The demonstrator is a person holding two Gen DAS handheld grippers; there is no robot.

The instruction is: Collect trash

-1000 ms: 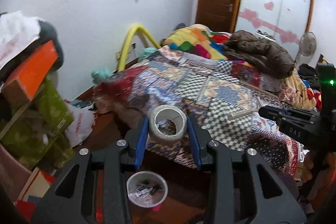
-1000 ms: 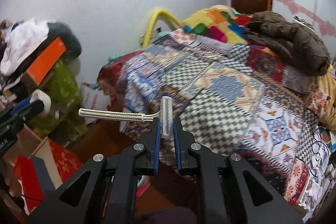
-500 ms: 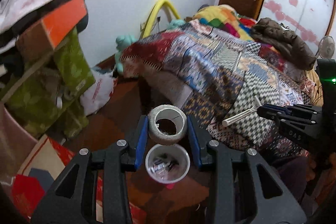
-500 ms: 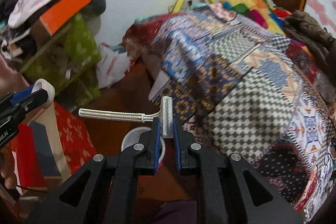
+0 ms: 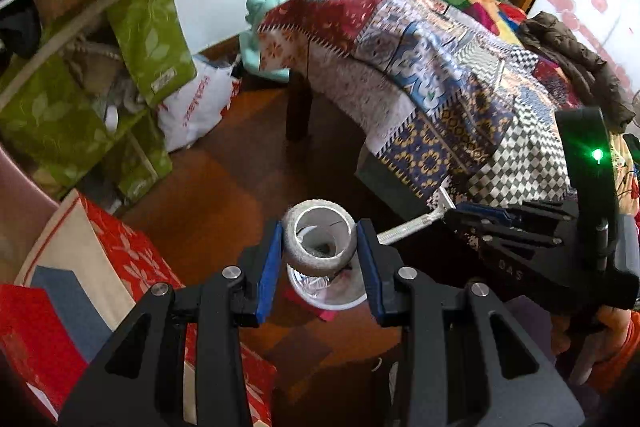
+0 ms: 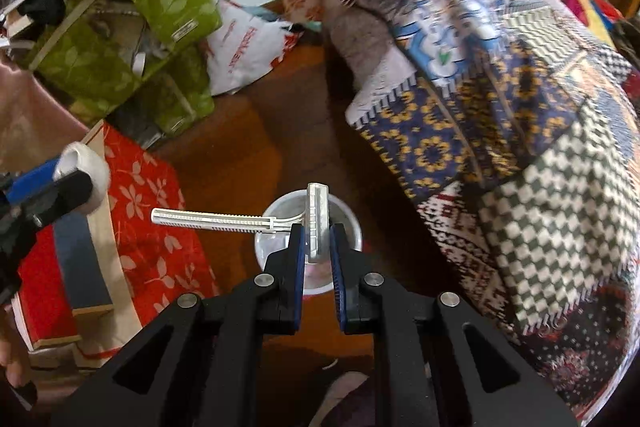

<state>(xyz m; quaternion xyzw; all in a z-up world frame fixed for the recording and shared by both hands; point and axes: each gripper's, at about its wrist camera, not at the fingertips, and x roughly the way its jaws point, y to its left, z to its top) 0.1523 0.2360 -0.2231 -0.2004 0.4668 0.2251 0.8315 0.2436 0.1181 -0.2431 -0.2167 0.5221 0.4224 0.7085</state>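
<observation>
My left gripper (image 5: 319, 249) is shut on a grey tape roll (image 5: 319, 243), its blue pads pressing both sides. Directly under the roll a white bin (image 5: 334, 301) stands on the brown floor with some scraps inside. My right gripper (image 6: 317, 251) is shut on the head of a white disposable razor (image 6: 317, 227), whose handle sticks out to the left. The same white bin (image 6: 349, 225) lies right below the razor head. In the left wrist view the right gripper (image 5: 460, 215) hangs at the right, the razor (image 5: 408, 226) showing beside it. The left gripper's tape roll (image 6: 86, 173) shows at the right wrist view's left edge.
A bed with a patchwork quilt (image 5: 460, 79) fills the right side and overhangs the floor near the bin. Red and white boxes (image 6: 132, 211) lie at the left. Green boxes (image 5: 100, 79) and a white plastic bag (image 5: 196, 111) crowd the wall behind.
Both grippers have come down and tilted toward the floor, bringing the tape roll and the razor over the white bin. The bin looks larger and closer. Both grips are unchanged.
</observation>
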